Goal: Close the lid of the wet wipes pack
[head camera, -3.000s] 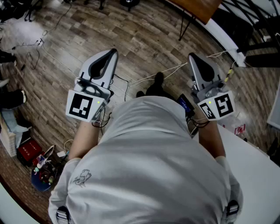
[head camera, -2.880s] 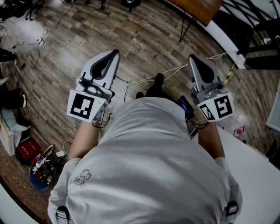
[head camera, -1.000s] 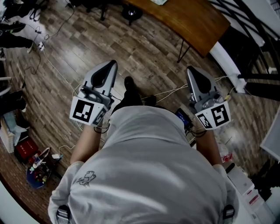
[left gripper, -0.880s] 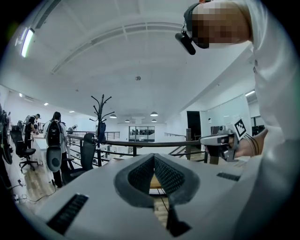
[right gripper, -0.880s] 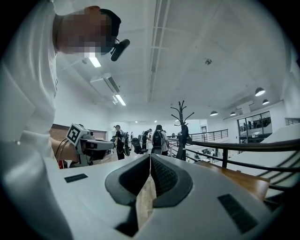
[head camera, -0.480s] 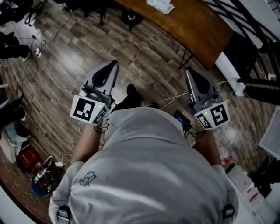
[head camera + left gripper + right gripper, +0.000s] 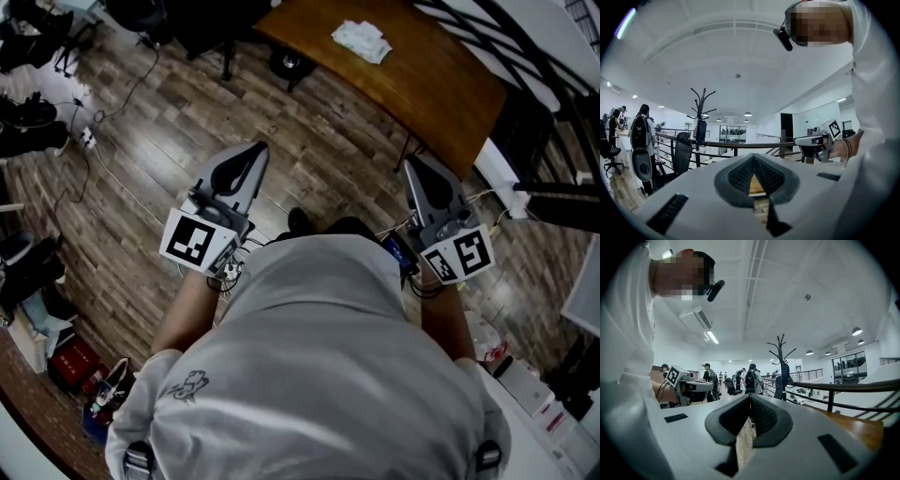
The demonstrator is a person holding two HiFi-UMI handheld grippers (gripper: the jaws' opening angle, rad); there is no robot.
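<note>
Floorboards (image 7: 319,141) — open between left gripper (image 7: 260,147), right gripper (image 7: 413,164) and table edge (image 7: 384,98)

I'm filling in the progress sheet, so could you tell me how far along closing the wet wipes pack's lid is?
Done: nothing yet. In hand: the left gripper and right gripper are held level over the wood floor, jaws together, empty. Left: a white pack, likely the wipes, lies on the wooden table ahead, untouched; its lid is too small to judge, so reaching and closing it remain.
</note>
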